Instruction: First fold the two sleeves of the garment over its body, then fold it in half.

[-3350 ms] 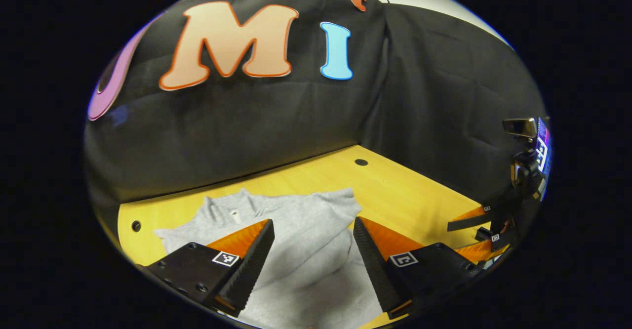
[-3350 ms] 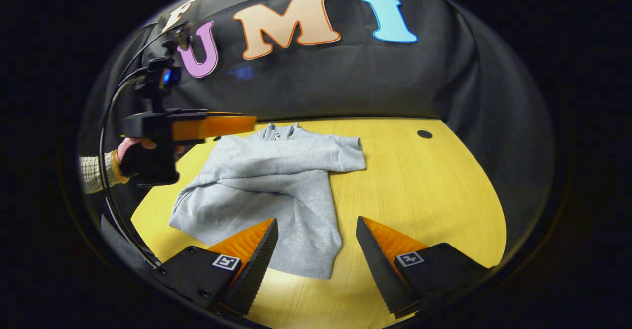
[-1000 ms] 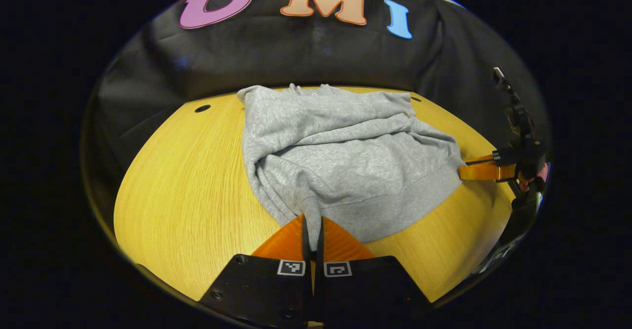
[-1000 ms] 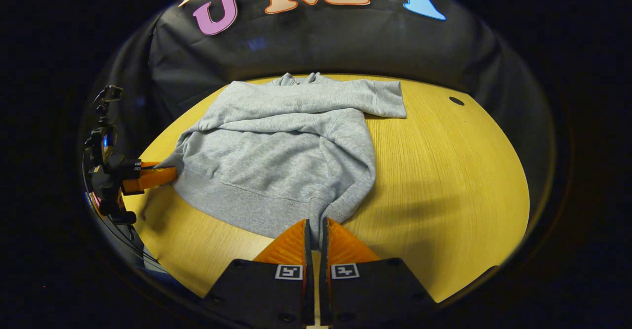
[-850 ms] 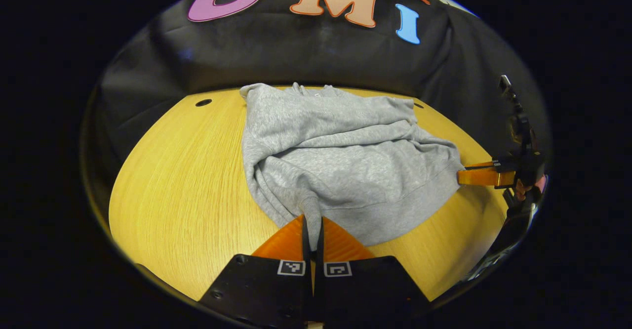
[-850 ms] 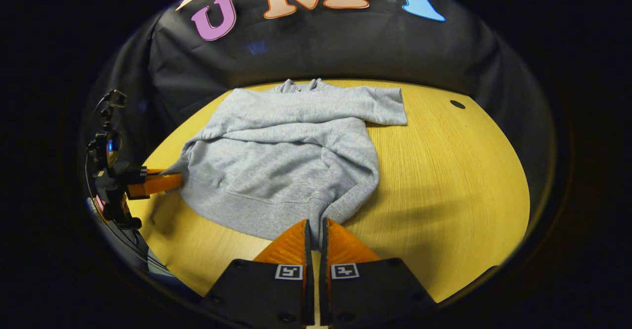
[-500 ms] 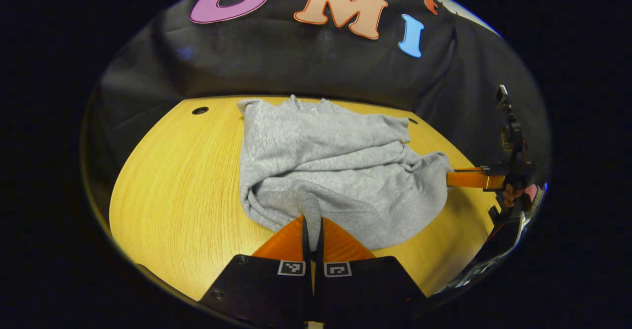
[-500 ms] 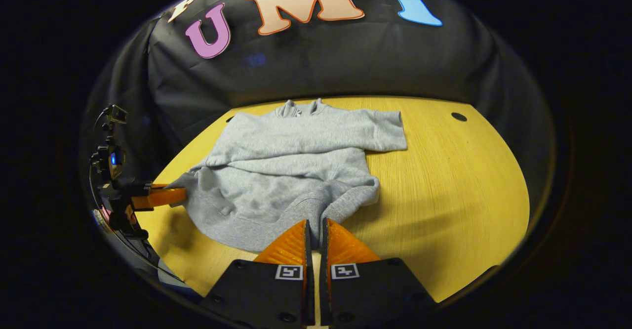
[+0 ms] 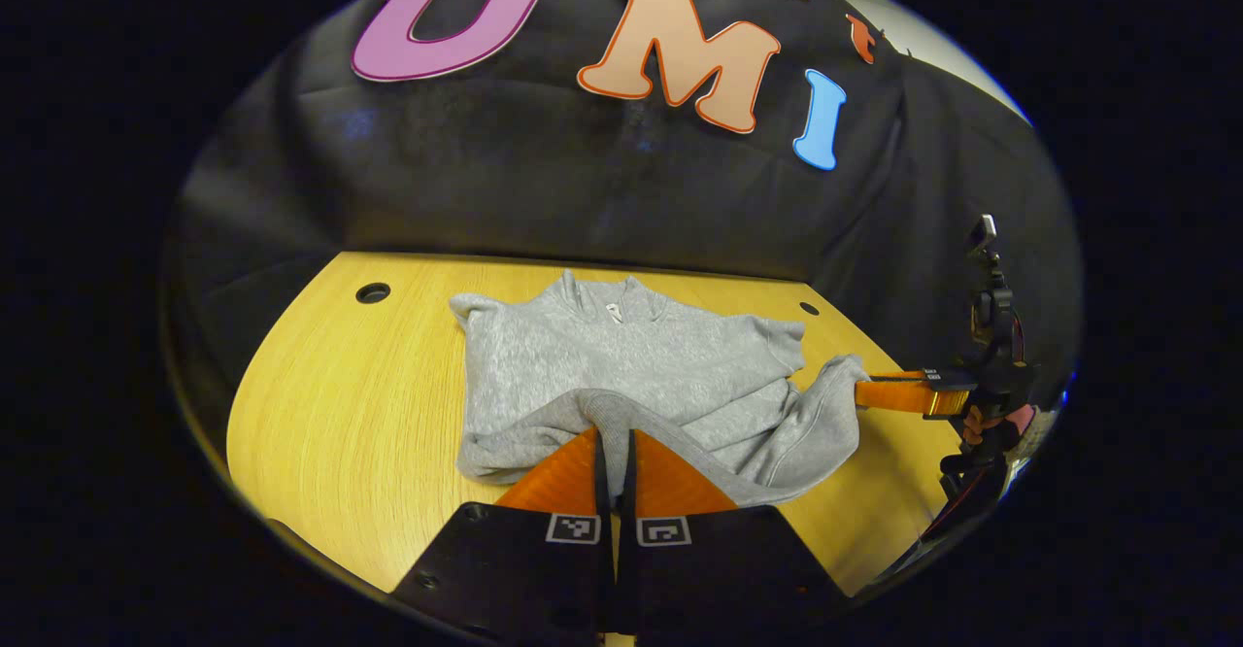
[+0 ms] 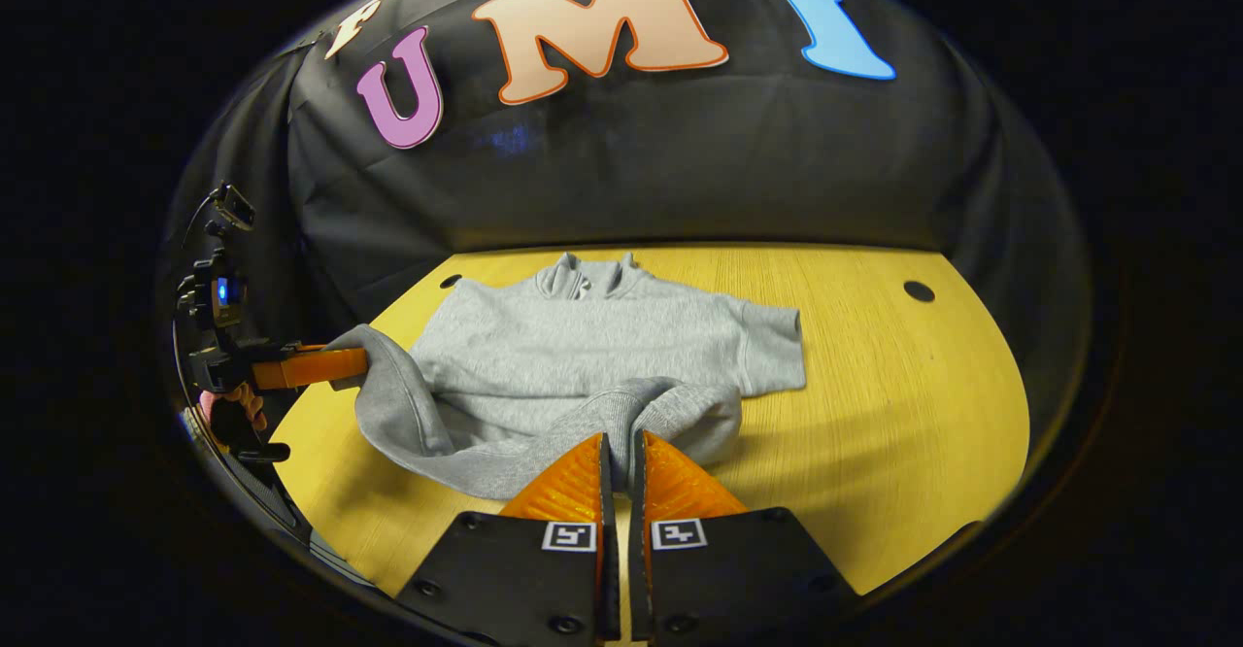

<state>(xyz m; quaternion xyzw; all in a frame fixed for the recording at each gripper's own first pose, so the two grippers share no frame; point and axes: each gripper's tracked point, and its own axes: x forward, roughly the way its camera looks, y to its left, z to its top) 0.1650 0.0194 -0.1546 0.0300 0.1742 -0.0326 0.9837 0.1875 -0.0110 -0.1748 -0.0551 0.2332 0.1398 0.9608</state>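
My left gripper [image 9: 614, 448] is clamped on the near left corner of the sweatshirt's [image 9: 621, 360] hem, lifted above the table [image 9: 330, 404]. My right gripper [image 10: 621, 453] pinches the right corner likewise. Sleeves look folded in. If one corner slips or I carry unevenly, the half-fold will land crooked.
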